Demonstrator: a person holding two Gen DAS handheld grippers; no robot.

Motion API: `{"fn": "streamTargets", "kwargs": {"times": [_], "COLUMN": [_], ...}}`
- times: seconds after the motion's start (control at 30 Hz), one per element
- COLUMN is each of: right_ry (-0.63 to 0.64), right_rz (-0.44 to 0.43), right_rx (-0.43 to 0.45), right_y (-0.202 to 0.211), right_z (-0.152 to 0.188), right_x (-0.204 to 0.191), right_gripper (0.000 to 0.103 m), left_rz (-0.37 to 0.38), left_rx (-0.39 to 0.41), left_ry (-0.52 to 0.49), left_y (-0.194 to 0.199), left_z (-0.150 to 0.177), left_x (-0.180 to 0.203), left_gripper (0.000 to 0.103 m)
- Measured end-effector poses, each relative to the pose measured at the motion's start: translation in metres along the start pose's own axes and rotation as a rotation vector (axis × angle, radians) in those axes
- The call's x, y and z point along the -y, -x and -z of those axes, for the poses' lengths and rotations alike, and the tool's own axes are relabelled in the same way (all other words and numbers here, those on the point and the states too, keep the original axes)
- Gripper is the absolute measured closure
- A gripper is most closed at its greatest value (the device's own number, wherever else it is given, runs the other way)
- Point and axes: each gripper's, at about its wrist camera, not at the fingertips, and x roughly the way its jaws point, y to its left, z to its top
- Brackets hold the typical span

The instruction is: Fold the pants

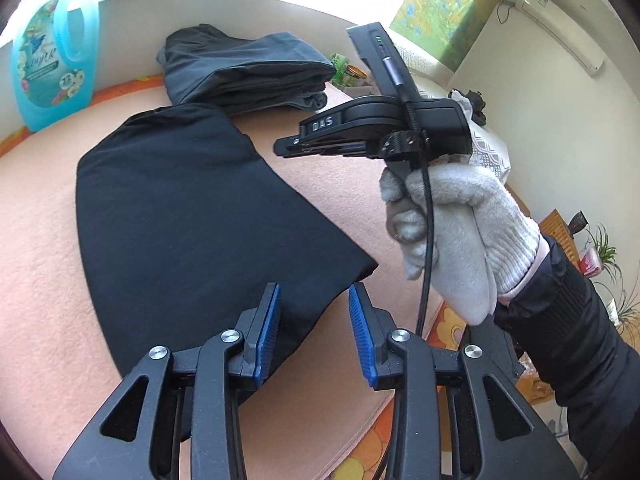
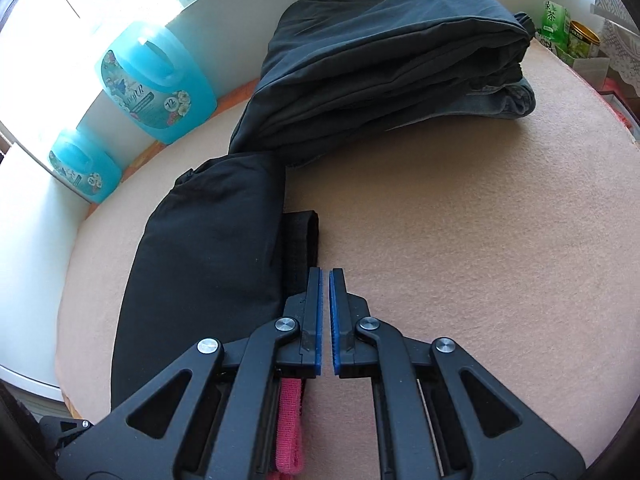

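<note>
A smooth, matte pair of black pants (image 1: 192, 216) lies folded flat on the peach, felt-like blanket (image 1: 36, 240) that covers the tabletop, its shape a broad slab with one pointed corner reaching toward the right edge. Past its far end sits a stack of folded clothes (image 2: 384, 76) in dark grey cloth, softly creased, with washed blue denim showing at the bottom layer.

The left gripper (image 1: 314, 334) hangs over the near corner of the pants, its ribbed blue fingers (image 1: 268, 332) parted, nothing pinched between them. The right gripper (image 2: 325, 320) is closed, its fingers almost meeting over bare blanket just beside the right side of the pants, where a black ribbed band (image 2: 302, 240) sticks out. A hand in a white knit glove (image 1: 452, 232) holds that gripper's handle, and a black cable (image 1: 426, 248) hangs down from it.

Along the far left edge stand two translucent turquoise detergent jugs (image 2: 156, 80) against a white wall. A green box (image 2: 554, 24) and a gold-lidded tin (image 2: 584, 36) sit beyond the far right corner. A pink strap (image 2: 290, 428) lies under the right gripper.
</note>
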Motion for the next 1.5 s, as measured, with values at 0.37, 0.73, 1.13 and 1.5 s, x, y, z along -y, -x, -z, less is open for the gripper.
{"fn": "streamTargets", "kwargs": {"times": [0.37,0.73,1.13,1.5], "right_ry": [0.329,0.350,0.300,0.170], "right_rz": [-0.106,-0.061,-0.079,-0.058], "right_rx": [0.066,0.007,0.082,0.054], "right_y": [0.061,0.048,0.063,0.035], "right_z": [0.066,0.109,0.091,0.050], "right_x": [-0.078,-0.076,-0.067,-0.032], "right_gripper": [0.099,0.098,0.035,0.034], "left_rz": [-0.197,-0.316,-0.162,-0.125], "left_rx": [0.073,0.127,0.110,0.105], "left_ry": [-0.030,-0.003,0.276,0.386], "left_y": [0.033,0.040,0.024,0.013], "left_z": [0.012,0.007,-0.004,-0.007], "left_x": [-0.025,-0.053,-0.124,-0.155], "left_gripper": [0.070,0.066,0.051,0.051]}}
